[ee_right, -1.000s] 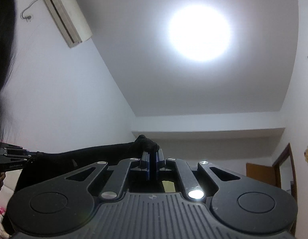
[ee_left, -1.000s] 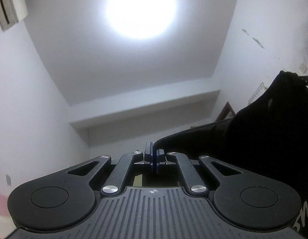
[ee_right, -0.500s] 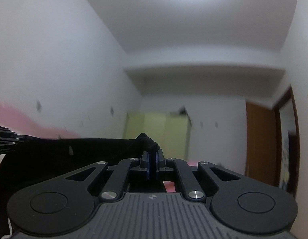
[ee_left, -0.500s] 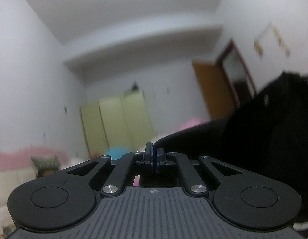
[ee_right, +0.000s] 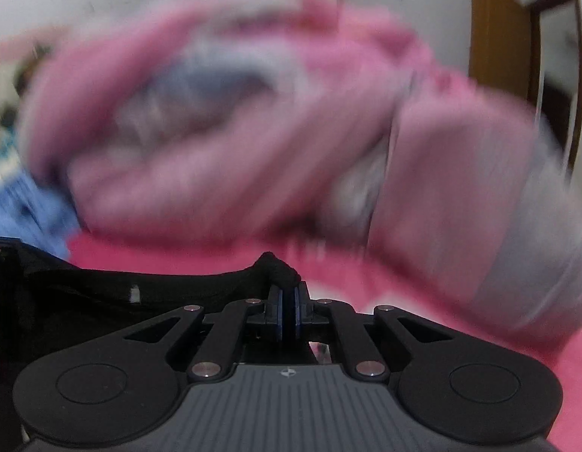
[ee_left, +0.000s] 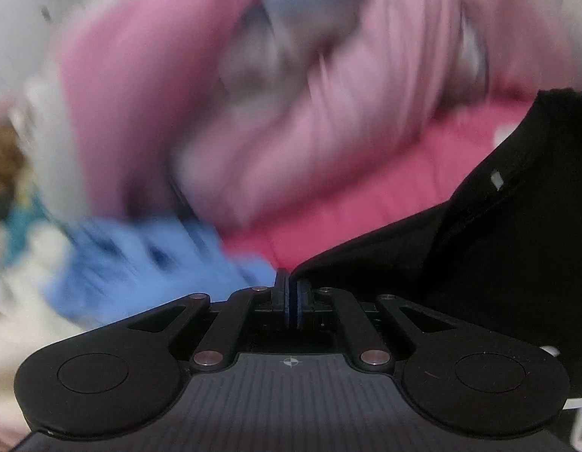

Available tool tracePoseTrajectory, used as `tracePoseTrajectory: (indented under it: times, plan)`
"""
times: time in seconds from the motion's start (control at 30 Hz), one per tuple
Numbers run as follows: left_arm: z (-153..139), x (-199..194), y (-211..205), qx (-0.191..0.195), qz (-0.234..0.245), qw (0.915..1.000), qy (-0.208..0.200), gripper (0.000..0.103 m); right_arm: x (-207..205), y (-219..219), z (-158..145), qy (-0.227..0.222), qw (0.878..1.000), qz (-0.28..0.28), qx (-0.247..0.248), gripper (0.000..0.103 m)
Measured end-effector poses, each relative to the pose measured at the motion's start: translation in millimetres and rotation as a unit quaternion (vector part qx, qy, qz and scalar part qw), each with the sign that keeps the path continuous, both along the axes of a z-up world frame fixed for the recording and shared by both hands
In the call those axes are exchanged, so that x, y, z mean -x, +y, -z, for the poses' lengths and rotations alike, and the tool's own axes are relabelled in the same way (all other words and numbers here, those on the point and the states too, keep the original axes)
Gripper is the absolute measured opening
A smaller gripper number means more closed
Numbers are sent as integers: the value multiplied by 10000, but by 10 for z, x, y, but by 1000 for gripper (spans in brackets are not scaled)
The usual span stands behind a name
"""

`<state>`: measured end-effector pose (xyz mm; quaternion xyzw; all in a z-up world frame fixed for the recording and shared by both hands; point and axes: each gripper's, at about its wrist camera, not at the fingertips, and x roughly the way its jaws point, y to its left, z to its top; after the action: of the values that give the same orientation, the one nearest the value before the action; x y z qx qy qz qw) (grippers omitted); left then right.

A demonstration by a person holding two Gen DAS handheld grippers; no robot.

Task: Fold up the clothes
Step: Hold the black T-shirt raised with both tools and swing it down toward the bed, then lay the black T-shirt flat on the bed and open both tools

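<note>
Left gripper (ee_left: 291, 303) jaws are opening, black fabric edge between them; right gripper (ee_right: 288, 312) jaws clamped on a bunched corner of the same black garment (ee_right: 102, 301). It hangs stretched between the two — over the pink bed (ee_right: 215, 260), not laid down. Fold looks not yet started: spreading flat and all folds are left. Garment is limp, dark, small white tag showing. Beyond — blurred pink bedding (ee_left: 328, 113), blue cloth (ee_left: 147, 260).
</note>
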<state>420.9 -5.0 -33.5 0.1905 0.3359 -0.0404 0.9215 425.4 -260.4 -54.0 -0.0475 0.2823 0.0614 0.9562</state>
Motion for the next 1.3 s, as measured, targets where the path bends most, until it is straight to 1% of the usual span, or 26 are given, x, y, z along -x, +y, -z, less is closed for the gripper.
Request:
tracePoseTrajectory:
  times: [0.07, 0.1, 0.13, 0.17, 0.2, 0.23, 0.27, 0.3, 0.33, 0.37, 0.4, 0.43, 0.5, 0.53, 0.67, 0.73, 0.83, 0.87, 0.93, 1.0, 1.07, 1.1, 1.17, 1.2, 1.27, 1.3]
  plan:
    - [178, -74, 23, 129, -124, 9992, 348, 9, -190, -5, 300, 626, 9980, 46, -49, 8]
    - [178, -78, 52, 193, -150, 9988, 416, 11, -220, -27, 329, 714, 9974, 49, -114, 9]
    - [139, -70, 86, 252, -163, 9986, 440, 20, -233, -53, 338, 737, 9971, 44, -189, 9]
    - [100, -62, 121, 311, -175, 9983, 465, 28, -250, -77, 306, 822, 9963, 50, -264, 13]
    - [41, -46, 183, 471, -187, 9974, 514, 32, -259, -108, 240, 939, 9950, 75, -339, 31]
    - [-38, -17, 259, 722, -219, 9954, 587, 40, -266, -143, 167, 1061, 9934, 105, -412, 45]
    - [-88, 8, 348, 1020, -301, 9918, 701, 50, -251, -177, 88, 1144, 9922, 159, -471, 66]
    - [-155, 33, 462, 1375, -439, 9858, 855, 56, -233, -204, 1, 1217, 9911, 187, -512, 76]
    - [-227, 60, 576, 1732, -577, 9782, 991, 63, -216, -229, -89, 1291, 9899, 204, -548, 77]
    - [-293, 46, 685, 2089, -727, 9688, 1120, 68, -199, -246, -163, 1376, 9885, 209, -592, 79]
    - [-362, 68, 809, 2452, -915, 9567, 1272, 69, -192, -262, -221, 1498, 9863, 226, -660, 84]
    - [-425, 93, 902, 2688, -1047, 9474, 1387, 69, -161, -276, -278, 1621, 9836, 265, -740, 85]
    - [-545, 122, 1052, 3039, -1241, 9314, 1571, 69, -78, -300, -422, 1681, 9817, 365, -818, 86]
    - [-626, 165, 1103, 3092, -1284, 9295, 1547, 69, -18, -309, -490, 1626, 9824, 407, -821, 86]
    - [-1112, 649, 1244, 2923, -1039, 9436, 1159, 69, 401, -354, -855, 1309, 9849, 379, -1072, 87]
    - [-1386, 970, 1340, 2875, -874, 9493, 930, 69, 699, -378, -1085, 1129, 9850, 263, -1276, 87]
    - [-1798, 1568, 1527, 2693, -682, 9597, 418, 71, 1241, -428, -1431, 813, 9826, -83, -1666, 87]
    - [-1925, 1785, 1605, 2628, -662, 9623, 227, 74, 1417, -446, -1529, 732, 9809, -217, -1787, 87]
    - [-2116, 2212, 1763, 2546, -627, 9650, -115, 82, 1812, -458, -1706, 547, 9772, -530, -1984, 87]
    - [-2200, 2587, 1906, 2477, -652, 9660, -344, 83, 2106, -383, -1756, 512, 9753, -761, -2011, 87]
    - [-2152, 2885, 1995, 2388, -686, 9677, -431, 83, 2360, -220, -1702, 589, 9739, -1014, -1943, 86]
    - [-2059, 3020, 2019, 2369, -686, 9681, -442, 83, 2487, -138, -1676, 628, 9729, -1141, -1909, 85]
    - [-1767, 3228, 2019, 2382, -707, 9681, -323, 83, 2741, 25, -1622, 705, 9705, -1394, -1839, 82]
    - [-1598, 3322, 2010, 2418, -751, 9671, -243, 82, 2852, 161, -1529, 788, 9688, -1555, -1764, 77]
    - [-1247, 3485, 1982, 2579, -798, 9629, -61, 76, 3058, 536, -1242, 910, 9660, -1928, -1464, 70]
    - [-1063, 3546, 1963, 2710, -831, 9590, 30, 75, 3148, 737, -1088, 941, 9648, -2092, -1288, 68]
